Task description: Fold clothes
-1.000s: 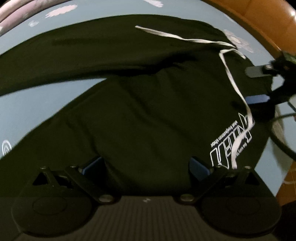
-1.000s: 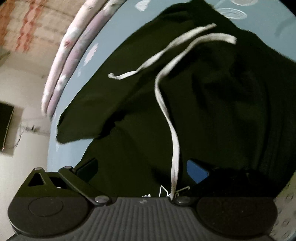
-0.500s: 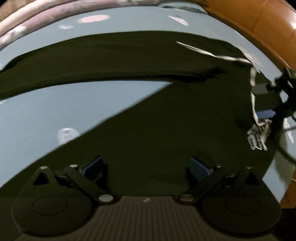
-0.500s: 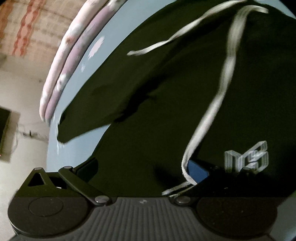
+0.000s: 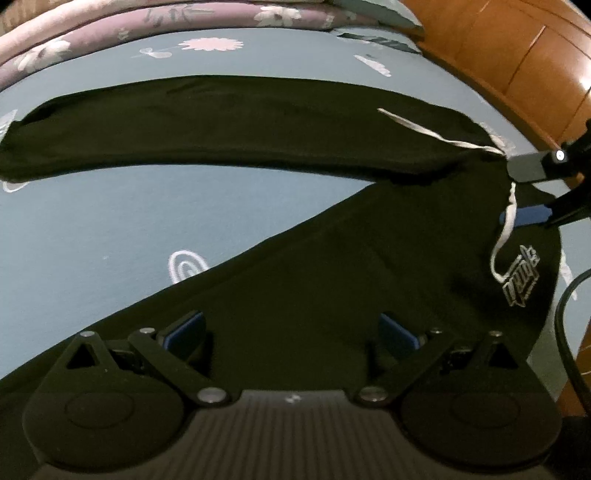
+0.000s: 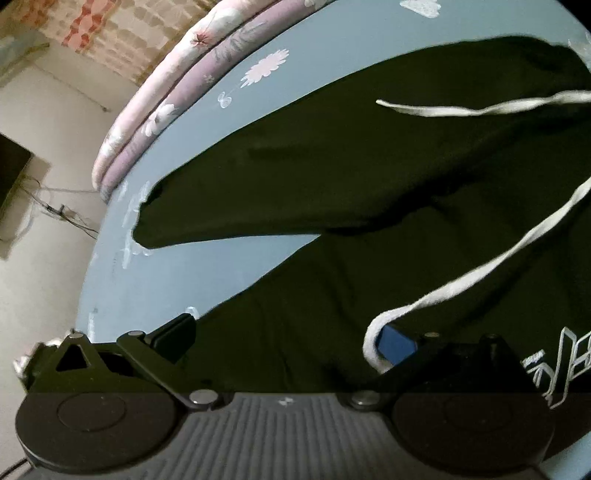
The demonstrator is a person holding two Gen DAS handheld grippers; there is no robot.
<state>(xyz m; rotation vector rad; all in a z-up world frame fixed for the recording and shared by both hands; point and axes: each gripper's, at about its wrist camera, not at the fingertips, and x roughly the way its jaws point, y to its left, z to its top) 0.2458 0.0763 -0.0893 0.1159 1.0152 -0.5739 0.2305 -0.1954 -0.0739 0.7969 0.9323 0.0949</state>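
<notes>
Black trousers [image 5: 332, 266] lie on the blue bed sheet, their two legs spread in a V. The far leg [image 6: 332, 177] stretches left and the near one runs under my fingers. A white drawstring [image 6: 480, 273] trails over the waist, one loop hanging by my right pad. A white logo [image 5: 521, 273] shows near the waist. My left gripper [image 5: 291, 328] is open, low over the near leg with the cloth spanning its gap. My right gripper [image 6: 291, 332] is open at the waist. It also shows at the left wrist view's right edge, right gripper [image 5: 526, 194], astride the waistband.
The blue sheet [image 5: 110, 221] shows bare between the legs. Folded floral bedding [image 5: 147, 22] lines the far edge. A wooden headboard [image 5: 517, 55] rises at the right. A black cable [image 5: 565, 332] hangs there. Off the bed's left are a wall and loose wires [image 6: 55, 210].
Both grippers have drawn back along the trousers. The near leg now lies stretched straight, a wide strip of sheet has opened between the legs, and the drawstring has swung right.
</notes>
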